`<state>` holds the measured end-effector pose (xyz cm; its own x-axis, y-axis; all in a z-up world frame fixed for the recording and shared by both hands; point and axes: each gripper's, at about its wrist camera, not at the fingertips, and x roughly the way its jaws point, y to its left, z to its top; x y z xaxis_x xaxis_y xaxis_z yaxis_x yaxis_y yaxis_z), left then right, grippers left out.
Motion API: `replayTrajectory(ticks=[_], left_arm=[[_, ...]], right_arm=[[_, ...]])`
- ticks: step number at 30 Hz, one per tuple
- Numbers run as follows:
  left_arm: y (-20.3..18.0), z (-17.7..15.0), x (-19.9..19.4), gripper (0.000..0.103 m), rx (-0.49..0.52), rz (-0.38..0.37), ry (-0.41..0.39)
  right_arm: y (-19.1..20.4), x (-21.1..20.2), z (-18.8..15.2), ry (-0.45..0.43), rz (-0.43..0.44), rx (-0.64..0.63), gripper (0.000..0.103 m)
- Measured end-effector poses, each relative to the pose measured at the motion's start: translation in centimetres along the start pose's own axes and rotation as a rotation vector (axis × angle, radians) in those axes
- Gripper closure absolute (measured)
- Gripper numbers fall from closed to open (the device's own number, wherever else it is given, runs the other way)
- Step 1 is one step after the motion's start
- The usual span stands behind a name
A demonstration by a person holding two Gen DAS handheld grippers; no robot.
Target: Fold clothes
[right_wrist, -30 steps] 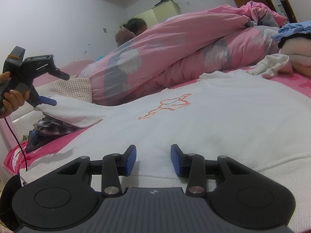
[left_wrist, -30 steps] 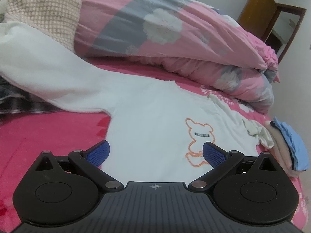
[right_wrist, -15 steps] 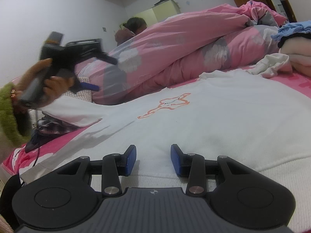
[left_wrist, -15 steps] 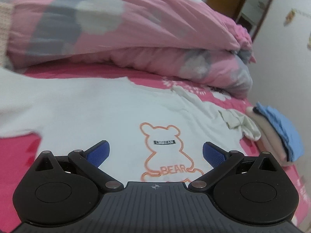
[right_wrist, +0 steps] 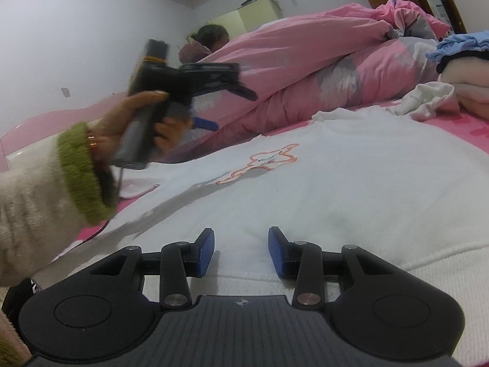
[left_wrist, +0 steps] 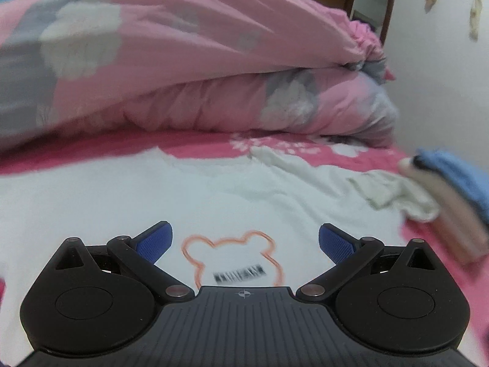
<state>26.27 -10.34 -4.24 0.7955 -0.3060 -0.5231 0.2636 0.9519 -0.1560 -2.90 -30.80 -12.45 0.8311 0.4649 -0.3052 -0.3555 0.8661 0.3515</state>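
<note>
A white sweatshirt [left_wrist: 152,195] lies spread flat, front up, on a pink bed sheet [left_wrist: 201,148]; an orange bear outline [left_wrist: 229,253] is printed on its chest. Left gripper [left_wrist: 244,241]: held in the air above the printed chest, blue pads [left_wrist: 154,240] spread wide, nothing between them. In the right wrist view the same tool is seen held in the left hand [right_wrist: 143,128], whose sleeve has a green cuff [right_wrist: 81,168], above the left part of the garment. Right gripper [right_wrist: 241,252]: low over the ribbed hem [right_wrist: 412,278] of the sweatshirt, fingers parted with a narrower gap, empty; whether the pads touch the cloth cannot be told. Behind the sweatshirt a pink quilt [left_wrist: 198,70] with grey and white patches is heaped along the far side of the bed. At the right edge, a stack of folded clothes [left_wrist: 452,195], blue on top, sits beside a small crumpled white cloth [left_wrist: 394,192]. The left wrist view is motion-blurred.
</note>
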Motion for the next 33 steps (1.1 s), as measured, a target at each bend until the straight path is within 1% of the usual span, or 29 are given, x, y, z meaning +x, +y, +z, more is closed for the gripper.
replayTrajectory(ticks=[2,5,7,9,11,13,16,18,19,21,22,23,24,26,28,29,30,31,32,33], left_arm=[[-0.6,-0.4,1.4,0.000,0.041,0.045,-0.027],[0.5,-1.1,2.3,0.000,0.015,0.026,-0.012],[1.3,-1.6,2.9,0.000,-0.003,0.013,-0.002],[2.0,-2.1,3.6,0.000,-0.020,0.000,0.008],[2.9,-2.2,3.9,0.000,-0.039,-0.010,0.012],[3.8,-2.1,4.0,0.000,-0.063,-0.021,0.013],[5.1,-2.2,4.4,0.000,-0.106,-0.030,0.021],[5.8,-2.4,4.6,0.001,-0.123,-0.032,0.017],[6.1,-2.6,4.7,0.002,-0.126,-0.033,0.013],[6.6,-2.8,5.1,0.004,-0.137,-0.022,0.012],[7.0,-2.9,5.3,0.004,-0.152,-0.020,0.023],[7.4,-3.0,5.5,0.005,-0.169,-0.018,0.033],[7.9,-3.1,5.7,0.005,-0.189,-0.023,0.039],[8.5,-3.2,5.7,0.005,-0.213,-0.028,0.026],[8.8,-3.3,5.6,0.005,-0.218,-0.022,0.017],[8.9,-3.4,5.7,0.005,-0.220,-0.020,0.016],[8.9,-3.4,5.8,0.005,-0.221,-0.019,0.016],[8.9,-3.4,5.8,0.005,-0.220,-0.019,0.015],[8.9,-3.4,5.8,0.005,-0.219,-0.019,0.013],[8.9,-3.5,5.8,0.004,-0.217,-0.018,0.012]], right_arm=[[0.1,0.2,0.4,0.027,-0.009,0.009,0.062],[0.4,0.5,1.8,0.103,-0.029,0.038,0.062],[0.3,0.6,3.3,0.168,-0.046,0.079,0.061],[0.1,0.4,5.6,0.198,-0.068,0.100,0.060],[-0.2,0.7,8.9,0.205,-0.105,0.062,0.060],[-1.0,2.1,12.7,0.207,-0.136,0.026,0.060],[-3.8,6.6,18.7,0.208,-0.125,0.027,0.060],[-6.1,11.1,21.6,0.215,-0.110,0.030,0.060],[-7.3,13.6,22.7,0.223,-0.121,0.034,0.060],[-10.2,19.3,24.4,0.256,-0.173,0.053,0.067],[-11.9,22.2,24.8,0.282,-0.197,0.068,0.067],[-13.3,25.0,25.0,0.311,-0.216,0.075,0.073],[-14.4,27.4,24.9,0.339,-0.229,0.074,0.076],[-16.5,32.2,24.6,0.399,-0.259,0.076,0.076],[-18.3,36.1,23.9,0.452,-0.295,0.074,0.078],[-19.1,37.8,23.8,0.464,-0.317,0.073,0.086],[-20.0,39.2,23.8,0.458,-0.342,0.074,0.101],[-20.7,40.4,24.1,0.442,-0.366,0.067,0.103],[-21.2,41.2,24.6,0.412,-0.396,0.055,0.103],[-21.7,41.9,24.9,0.387,-0.456,0.043,0.103]])
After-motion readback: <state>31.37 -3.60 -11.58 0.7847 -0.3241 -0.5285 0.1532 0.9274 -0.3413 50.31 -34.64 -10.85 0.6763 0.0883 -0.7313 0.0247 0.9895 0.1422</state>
